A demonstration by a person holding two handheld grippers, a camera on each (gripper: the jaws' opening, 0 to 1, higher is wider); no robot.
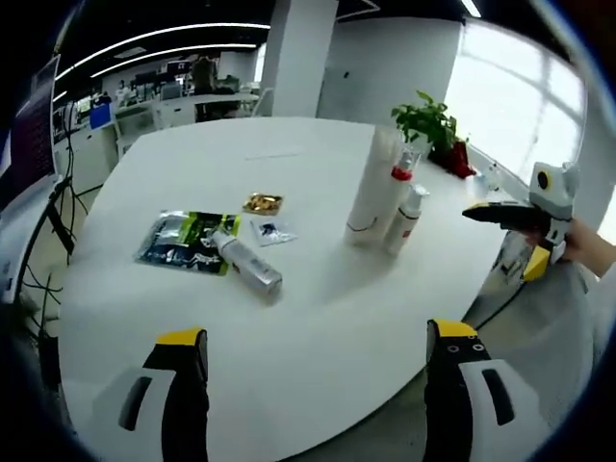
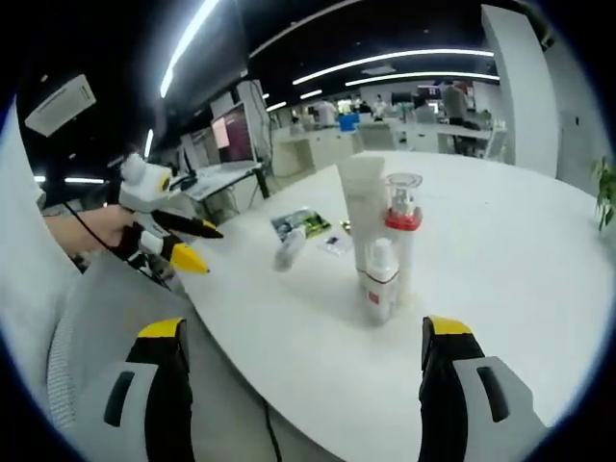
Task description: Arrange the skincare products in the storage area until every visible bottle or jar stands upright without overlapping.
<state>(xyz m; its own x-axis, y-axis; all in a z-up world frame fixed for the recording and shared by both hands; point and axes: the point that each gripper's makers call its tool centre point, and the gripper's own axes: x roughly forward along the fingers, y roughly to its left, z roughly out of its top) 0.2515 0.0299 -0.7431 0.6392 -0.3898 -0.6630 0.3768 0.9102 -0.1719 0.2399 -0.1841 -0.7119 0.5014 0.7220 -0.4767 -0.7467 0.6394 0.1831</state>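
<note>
Both tools hang off the table edge with jaws apart and nothing between them: the left gripper (image 1: 318, 371) faces the white round table (image 1: 318, 318) from its near rim, and the right gripper (image 2: 303, 371) looks in from the side. In the left gripper view the right one shows at 3 o'clock.

The one product still down is the silver bottle (image 1: 248, 262), lying on its side at about 10 o'clock of the left gripper's view, one end resting on the green foil pouch (image 1: 183, 241). Three already stand in a tight cluster at 1 o'clock — a tall white tube (image 1: 371, 192), a red-collared pump bottle (image 1: 397, 197) and a small white bottle (image 1: 406, 219), touching or nearly so.

The likely trouble is the bottle itself: round and smooth, it may roll or slip out of a pinch, and tipping it up on the slick pouch could let it skid. Setting it too close to the cluster risks toppling the slender tube.

Two small sachets — a gold sachet (image 1: 262, 203) and a clear sachet (image 1: 272, 231) — lie just beyond the bottle, and a potted plant (image 1: 430, 125) sits at the far edge; neither blocks the approach.
</note>
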